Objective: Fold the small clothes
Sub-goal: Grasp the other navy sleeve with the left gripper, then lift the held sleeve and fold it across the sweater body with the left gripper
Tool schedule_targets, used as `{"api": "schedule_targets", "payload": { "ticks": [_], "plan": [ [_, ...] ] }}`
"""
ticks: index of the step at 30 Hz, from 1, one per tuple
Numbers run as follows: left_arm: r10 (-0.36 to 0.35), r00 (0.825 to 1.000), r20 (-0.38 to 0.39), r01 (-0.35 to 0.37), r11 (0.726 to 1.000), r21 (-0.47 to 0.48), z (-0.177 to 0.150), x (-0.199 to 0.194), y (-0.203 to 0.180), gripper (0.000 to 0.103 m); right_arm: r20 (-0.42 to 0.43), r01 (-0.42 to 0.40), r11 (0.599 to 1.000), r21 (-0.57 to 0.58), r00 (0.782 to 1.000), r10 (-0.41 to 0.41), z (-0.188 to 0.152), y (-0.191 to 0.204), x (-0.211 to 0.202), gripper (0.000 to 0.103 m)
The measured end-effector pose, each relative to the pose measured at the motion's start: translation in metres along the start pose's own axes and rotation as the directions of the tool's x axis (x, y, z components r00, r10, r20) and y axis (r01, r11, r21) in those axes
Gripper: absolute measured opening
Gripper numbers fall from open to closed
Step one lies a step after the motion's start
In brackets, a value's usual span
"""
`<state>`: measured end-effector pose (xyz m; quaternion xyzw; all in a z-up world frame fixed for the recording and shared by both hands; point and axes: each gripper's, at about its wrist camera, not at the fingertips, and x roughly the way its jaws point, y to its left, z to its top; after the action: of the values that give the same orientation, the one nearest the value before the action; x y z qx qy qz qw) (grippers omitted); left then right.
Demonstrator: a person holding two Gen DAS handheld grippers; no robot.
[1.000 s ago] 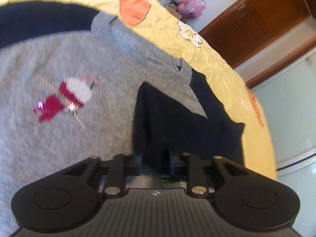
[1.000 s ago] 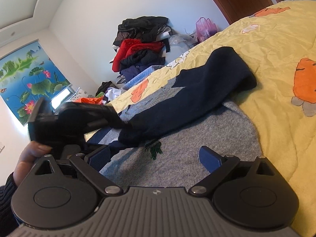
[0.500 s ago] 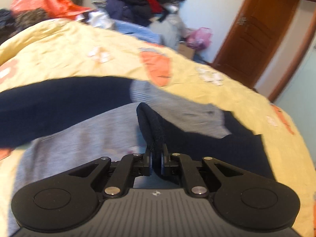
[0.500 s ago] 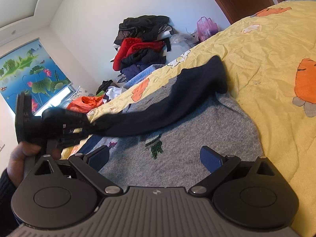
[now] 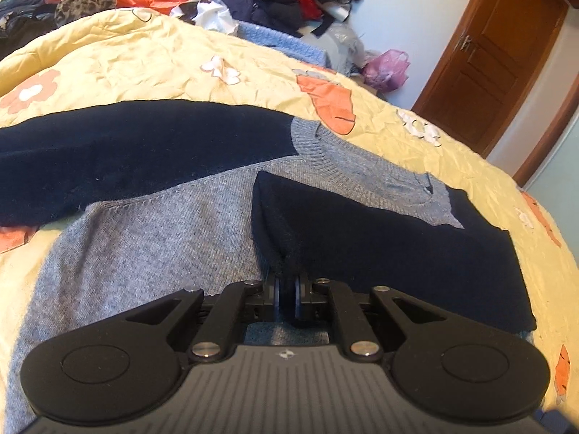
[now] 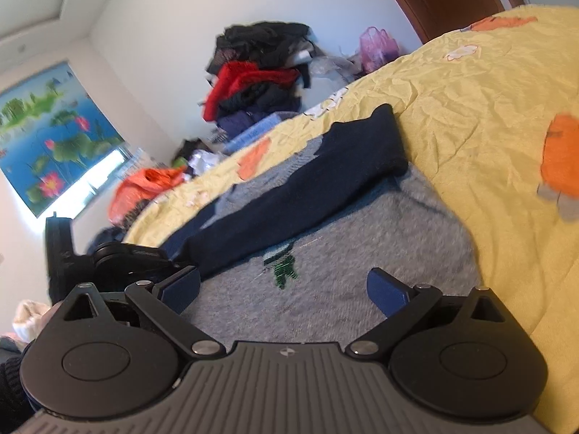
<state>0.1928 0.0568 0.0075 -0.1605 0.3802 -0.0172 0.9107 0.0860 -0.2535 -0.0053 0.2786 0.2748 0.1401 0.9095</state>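
Pinched tight on the cuff end of the navy knitted sleeve point(image 5: 380, 253), my left gripper point(image 5: 286, 298) has its jaws nearly together with only the dark wool between them, so I can drag that sleeve across the chest. My right gripper point(image 6: 282, 289) hangs with its blue pads spread wide and nothing between them, low over the hem, ready, I judge, to pin or smooth the body. Spread flat on the yellow quilt with orange prints point(image 5: 144, 58) lies the small grey knitted sweater point(image 5: 163, 238), neckline towards the door. Its other navy sleeve point(image 5: 126, 152) lies out sideways, not yet folded in.
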Motion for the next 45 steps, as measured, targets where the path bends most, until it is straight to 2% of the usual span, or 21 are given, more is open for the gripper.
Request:
{"api": "schedule_targets", "payload": {
  "ticks": [5,8,9,11,14,18,21,25,28,30,31,33,34,35,36,38,39,40,45],
  "plan": [
    [0.0,1.0,0.023,0.0,1.0,0.021,-0.003,-0.002,0.001,0.007,0.07,-0.009,0.994,-0.11,0.997,0.016,0.062,0.02,0.018,0.102],
    [-0.007,1.0,0.019,0.007,1.0,0.005,-0.003,-0.003,0.003,0.007,-0.015,0.069,0.98,-0.186,0.997,-0.073,0.093,0.025,0.063,0.101],
    [-0.012,1.0,0.017,0.012,1.0,-0.003,-0.003,-0.003,0.004,0.007,-0.054,0.096,0.97,-0.224,0.992,-0.11,0.098,0.025,0.08,0.096],
    [-0.016,1.0,0.014,0.016,1.0,-0.002,-0.002,-0.004,0.005,0.007,-0.12,0.147,0.938,-0.312,0.974,-0.193,0.1,0.026,0.109,0.083],
    [-0.021,1.0,0.012,0.02,1.0,0.018,0.0,-0.006,0.009,0.007,-0.205,0.201,0.906,-0.373,0.934,-0.292,0.089,0.019,0.137,0.079],
    [-0.051,0.999,-0.002,0.051,0.999,-0.012,0.004,-0.004,0.022,0.007,-0.176,0.178,0.855,-0.487,0.939,-0.296,0.075,0.018,0.133,0.078],
    [-0.06,0.998,0.009,0.061,0.998,-0.019,0.004,-0.003,0.025,0.009,-0.116,0.188,0.81,-0.555,0.947,-0.3,0.063,0.02,0.131,0.082],
    [-0.088,0.996,0.011,0.089,0.996,-0.026,0.003,-0.013,0.031,0.011,-0.083,0.205,0.811,-0.549,0.951,-0.297,0.06,0.021,0.13,0.084],
    [-0.088,0.993,0.079,0.094,0.993,-0.076,-0.002,-0.044,0.053,0.013,-0.074,0.209,0.81,-0.548,0.952,-0.296,0.06,0.021,0.128,0.085],
    [-0.074,0.987,0.141,0.093,0.987,-0.128,-0.005,-0.069,0.08,0.014,-0.071,0.212,0.811,-0.545,0.953,-0.296,0.06,0.02,0.128,0.085],
    [-0.063,0.984,0.169,0.093,0.981,-0.173,-0.007,-0.081,0.099,0.017,-0.069,0.213,0.811,-0.545,0.953,-0.296,0.059,0.02,0.127,0.085],
    [-0.007,0.978,0.206,0.068,0.954,-0.293,-0.008,-0.102,0.141,0.033,-0.067,0.215,0.809,-0.548,0.952,-0.298,0.059,0.021,0.128,0.085],
    [0.044,0.974,0.221,0.044,0.924,-0.38,-0.009,-0.112,0.166,0.047,-0.066,0.216,0.808,-0.548,0.952,-0.299,0.058,0.021,0.128,0.085],
    [0.088,0.968,0.233,0.032,0.885,-0.465,-0.011,-0.121,0.191,0.056,-0.064,0.217,0.808,-0.548,0.952,-0.299,0.058,0.021,0.127,0.085],
    [0.123,0.961,0.248,0.038,0.83,-0.557,-0.013,-0.131,0.219,0.056,-0.063,0.218,0.808,-0.548,0.952,-0.3,0.058,0.021,0.127,0.085],
    [0.14,0.951,0.275,0.091,0.725,-0.683,-0.017,-0.144,0.265,0.056,-0.061,0.219,0.809,-0.545,0.952,-0.299,0.058,0.021,0.126,0.085],
    [0.152,0.946,0.286,0.11,0.681,-0.724,-0.018,-0.149,0.283,0.056,-0.061,0.219,0.81,-0.544,0.953,-0.298,0.058,0.02,0.126,0.085],
    [0.169,0.94,0.298,0.121,0.649,-0.751,-0.018,-0.154,0.298,0.056,-0.061,0.219,0.811,-0.543,0.953,-0.298,0.058,0.02,0.126,0.085],
    [0.245,0.909,0.338,0.137,0.591,-0.795,-0.009,-0.163,0.334,0.055,-0.061,0.219,0.81,-0.543,0.953,-0.298,0.058,0.02,0.126,0.085]
  ]
}}
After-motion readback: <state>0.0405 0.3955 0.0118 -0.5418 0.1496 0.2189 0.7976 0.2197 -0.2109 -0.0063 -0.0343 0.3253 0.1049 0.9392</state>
